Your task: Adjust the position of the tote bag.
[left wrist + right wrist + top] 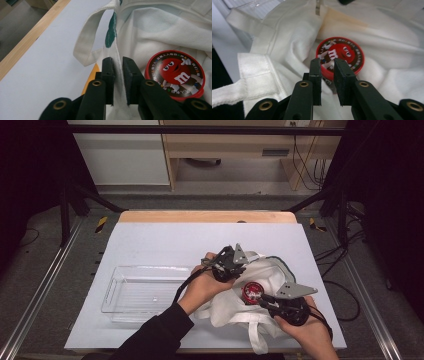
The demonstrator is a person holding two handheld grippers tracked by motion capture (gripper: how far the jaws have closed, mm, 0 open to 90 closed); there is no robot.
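Left claw (118,72) pinching white tote bag (160,30) (at its rim); right claw (327,72) pinching red tin (340,57)

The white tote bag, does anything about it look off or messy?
The tote bag lies crumpled with a yellowish stain on its cloth above the red candy tin. Nothing looks torn or spilled.

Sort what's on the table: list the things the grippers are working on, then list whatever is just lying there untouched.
In use:
- white cloth bag, its edge pinched by the left gripper
- round red candy tin lying on the bag, its rim gripped by the right gripper

Lying about:
- clear plastic tray, empty, left of the bag
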